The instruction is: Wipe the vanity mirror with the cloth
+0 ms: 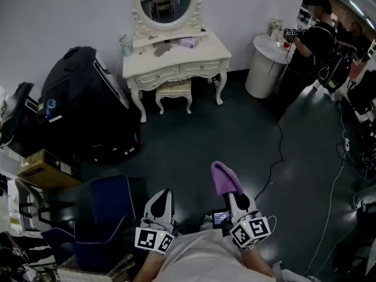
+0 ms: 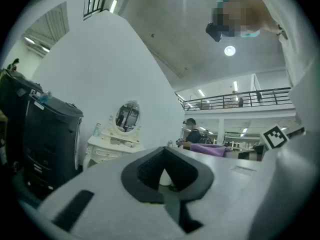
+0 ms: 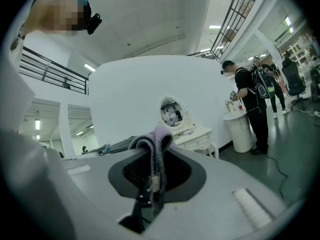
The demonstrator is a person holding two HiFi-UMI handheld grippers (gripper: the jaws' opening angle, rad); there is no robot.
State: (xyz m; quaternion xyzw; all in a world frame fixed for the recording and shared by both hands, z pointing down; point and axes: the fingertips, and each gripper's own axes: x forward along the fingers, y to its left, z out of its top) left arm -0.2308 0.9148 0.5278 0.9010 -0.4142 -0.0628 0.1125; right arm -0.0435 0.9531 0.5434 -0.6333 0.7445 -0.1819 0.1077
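Cloth (image 1: 225,178) sat pinched in your right gripper (image 1: 236,200); left gripper (image 1: 161,200) pressed together, empty; stool (image 1: 174,89) fronted the far mirror (image 1: 166,2).

We stand in a big open hall set up as a test studio. At the top centre, a white dressing table (image 1: 176,60) with its vanity mirror (image 1: 166,3) backs onto a bare partition wall (image 1: 59,10). Cables (image 1: 279,145) trail over the dark floor at right. In the left gripper view, a railed mezzanine (image 2: 240,99) runs under ceiling lights.
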